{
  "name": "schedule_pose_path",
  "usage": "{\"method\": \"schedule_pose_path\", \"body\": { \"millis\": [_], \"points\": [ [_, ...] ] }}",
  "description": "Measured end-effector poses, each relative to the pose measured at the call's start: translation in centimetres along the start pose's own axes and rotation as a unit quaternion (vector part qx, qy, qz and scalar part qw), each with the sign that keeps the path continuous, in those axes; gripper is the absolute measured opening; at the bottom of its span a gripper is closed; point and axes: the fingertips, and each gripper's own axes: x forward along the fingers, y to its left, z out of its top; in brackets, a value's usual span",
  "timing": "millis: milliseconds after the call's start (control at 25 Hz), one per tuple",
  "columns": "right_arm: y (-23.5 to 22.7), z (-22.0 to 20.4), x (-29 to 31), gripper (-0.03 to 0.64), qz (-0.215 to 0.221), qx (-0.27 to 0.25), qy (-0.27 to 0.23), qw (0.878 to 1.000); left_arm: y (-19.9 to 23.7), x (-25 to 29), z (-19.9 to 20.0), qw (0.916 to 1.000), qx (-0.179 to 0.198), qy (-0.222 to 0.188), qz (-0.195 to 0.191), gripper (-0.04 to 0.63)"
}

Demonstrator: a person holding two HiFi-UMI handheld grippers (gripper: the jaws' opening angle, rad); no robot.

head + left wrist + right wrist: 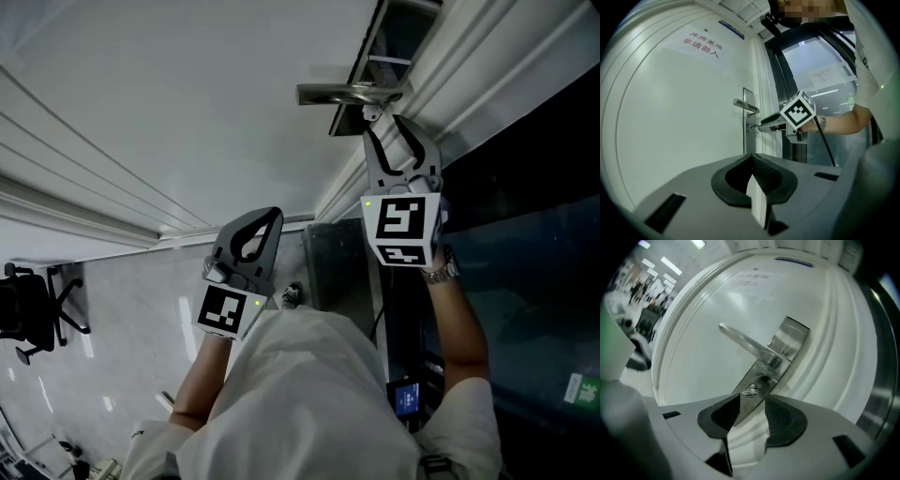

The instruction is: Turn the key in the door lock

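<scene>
The white door [187, 103] carries a silver lever handle [342, 93] on a steel lock plate [787, 341]. Below the handle a small key [751, 391] sticks out of the lock. My right gripper [752, 404] points at the plate with its jaws apart, the key just ahead of the tips and touching neither pad. In the head view the right gripper [384, 127] reaches up under the handle. The left gripper view shows the key [752, 126] at those tips too. My left gripper [265, 217] hangs back from the door, lower and to the left, with its pads together and holding nothing.
A dark glass panel [534, 272] and the door frame [469, 84] stand right of the door. A black office chair [33, 309] sits on the grey floor [122, 309] at the left. A printed sign [703, 44] is stuck high on the door.
</scene>
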Motion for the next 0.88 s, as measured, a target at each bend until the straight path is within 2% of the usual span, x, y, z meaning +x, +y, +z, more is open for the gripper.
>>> {"method": "schedule_pose_path", "body": {
  "millis": [80, 160, 280, 480, 600, 680, 760, 880],
  "points": [
    [0.1, 0.1, 0.0, 0.144, -0.037, -0.135, 0.015, 0.990, -0.2, -0.2, -0.1, 1.0000, -0.002, 0.000, -0.001, 0.005],
    [0.1, 0.2, 0.3, 0.144, -0.069, -0.245, 0.020, 0.967, -0.4, -0.3, -0.3, 1.0000, -0.001, 0.002, -0.002, 0.005],
    [0.3, -0.3, 0.9, 0.144, -0.074, -0.341, 0.038, 0.937, -0.5, -0.6, -0.6, 1.0000, -0.001, 0.005, -0.002, 0.005],
    [1.0, -0.6, 2.0, 0.143, -0.061, -0.454, 0.050, 0.888, -0.1, -1.1, -0.7, 1.0000, -0.002, 0.007, 0.005, 0.005],
    [1.3, -0.9, 2.8, 0.143, -0.059, -0.501, 0.055, 0.861, -0.2, -1.3, -0.7, 1.0000, 0.000, 0.007, 0.005, 0.005],
    [1.7, -0.9, 3.1, 0.113, -0.061, -0.527, 0.051, 0.846, -0.3, -1.3, -0.8, 1.0000, -0.001, 0.008, 0.006, 0.005],
    [2.1, -0.8, 3.3, 0.086, -0.066, -0.545, 0.044, 0.835, -0.3, -1.4, -0.8, 0.9999, -0.001, 0.009, 0.006, 0.005],
    [2.3, -0.9, 3.3, 0.073, -0.070, -0.551, 0.049, 0.830, -0.3, -1.4, -0.8, 0.9999, -0.002, 0.010, 0.006, 0.005]
  ]
}}
